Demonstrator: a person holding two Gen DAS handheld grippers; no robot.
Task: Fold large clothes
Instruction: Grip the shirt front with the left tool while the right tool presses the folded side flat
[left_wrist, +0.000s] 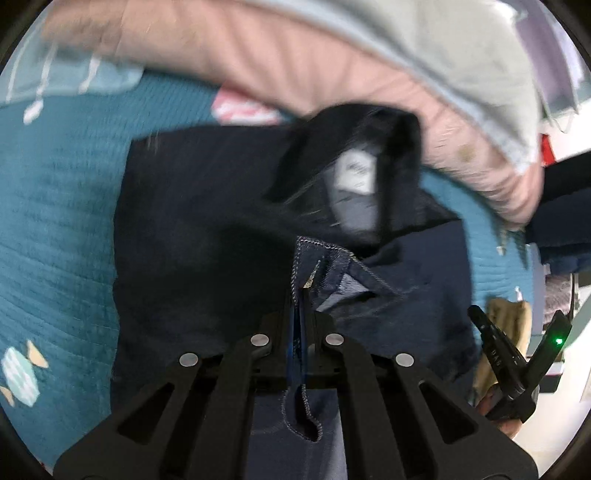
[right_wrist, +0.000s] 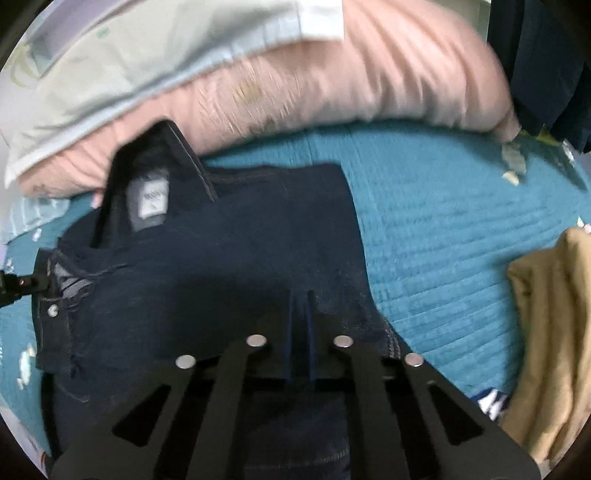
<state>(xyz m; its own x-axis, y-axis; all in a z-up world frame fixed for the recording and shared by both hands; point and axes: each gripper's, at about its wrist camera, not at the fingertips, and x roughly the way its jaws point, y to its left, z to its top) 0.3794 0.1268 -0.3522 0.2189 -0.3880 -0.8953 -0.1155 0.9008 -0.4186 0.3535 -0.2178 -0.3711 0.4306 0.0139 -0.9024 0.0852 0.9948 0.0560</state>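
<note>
Dark navy jeans (left_wrist: 192, 229) lie folded on a teal quilt (left_wrist: 62, 206), with the waistband flipped up so a white label (left_wrist: 354, 173) shows. My left gripper (left_wrist: 300, 314) is shut on a stitched edge of the jeans, and the cloth runs back between its fingers. From the right wrist view, that gripper (right_wrist: 35, 282) pinches the waistband near a metal button (right_wrist: 53, 311). My right gripper (right_wrist: 301, 306) is shut, its tips down on the jeans (right_wrist: 258, 240) close to a stitched edge (right_wrist: 389, 341). Whether cloth sits between its pads is hidden.
A pink pillow (right_wrist: 369, 81) and a pale green pillow (right_wrist: 129, 62) lie along the far side of the bed. A tan garment (right_wrist: 546, 314) is heaped at the right. Dark clothes (right_wrist: 546, 55) hang at the top right. Bare quilt (right_wrist: 443, 206) lies right of the jeans.
</note>
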